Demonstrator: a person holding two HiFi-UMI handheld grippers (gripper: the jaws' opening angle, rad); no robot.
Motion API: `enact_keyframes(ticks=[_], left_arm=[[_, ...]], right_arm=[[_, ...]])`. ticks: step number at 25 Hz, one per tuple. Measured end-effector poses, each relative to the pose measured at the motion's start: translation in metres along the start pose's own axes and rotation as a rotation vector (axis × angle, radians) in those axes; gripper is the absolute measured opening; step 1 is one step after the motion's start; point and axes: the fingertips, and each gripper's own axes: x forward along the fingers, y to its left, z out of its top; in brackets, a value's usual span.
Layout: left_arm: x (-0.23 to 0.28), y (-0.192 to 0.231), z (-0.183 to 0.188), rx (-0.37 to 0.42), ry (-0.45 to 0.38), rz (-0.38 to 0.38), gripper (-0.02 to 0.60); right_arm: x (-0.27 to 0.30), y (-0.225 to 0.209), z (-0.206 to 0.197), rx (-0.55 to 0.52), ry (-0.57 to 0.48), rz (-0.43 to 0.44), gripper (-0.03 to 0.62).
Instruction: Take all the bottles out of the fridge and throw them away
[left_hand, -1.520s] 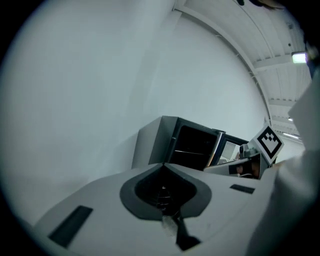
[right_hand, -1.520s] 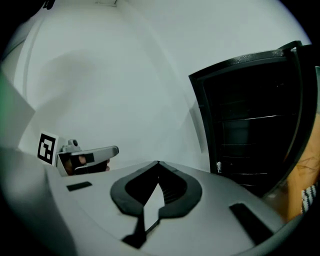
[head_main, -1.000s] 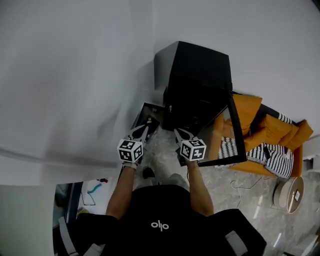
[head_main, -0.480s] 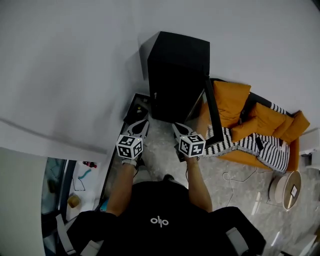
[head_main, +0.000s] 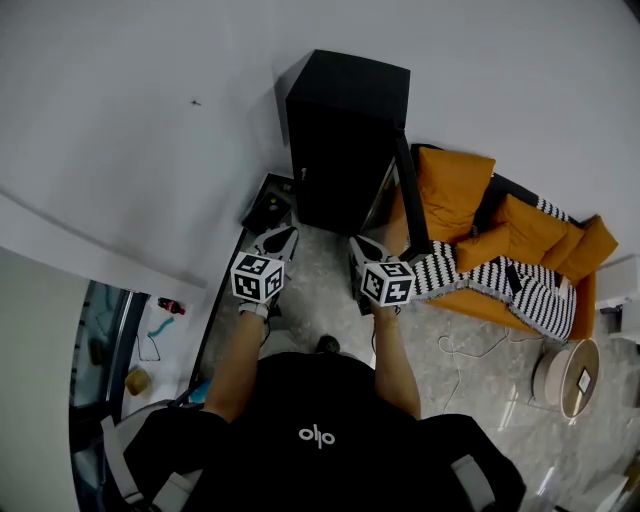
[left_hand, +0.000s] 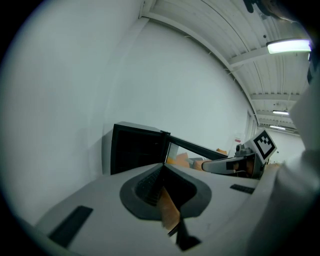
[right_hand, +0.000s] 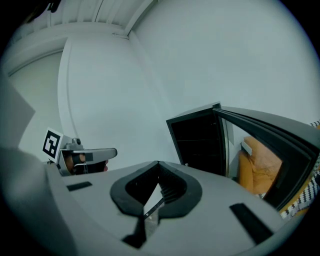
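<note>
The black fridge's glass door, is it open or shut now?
Open. The glass door stands swung away from the black fridge, toward the orange sofa; the fridge's dark inside shows.

A fridge (head_main: 345, 140) stands against the far wall, its door (head_main: 412, 200) swung open toward the right. A low box (head_main: 268, 205) sits on the floor just left of it and a sofa (head_main: 500, 235) just right of the door. Nearer, the left gripper (head_main: 280, 240) and right gripper (head_main: 362, 247) sit side by side.
</note>
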Motion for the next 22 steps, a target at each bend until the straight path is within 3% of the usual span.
enact_keyframes(ticks=[9, 22], left_arm=[[0.002, -0.034, -0.009, 0.021, 0.006, -0.027, 0.006], [0.012, -0.037, -0.008, 0.011, 0.003, 0.006, 0.006]], right_arm=[[-0.024, -0.006, -0.009, -0.012, 0.000, -0.005, 0.009], [-0.028, -0.025, -0.003, -0.019, 0.000, 0.004, 0.009]])
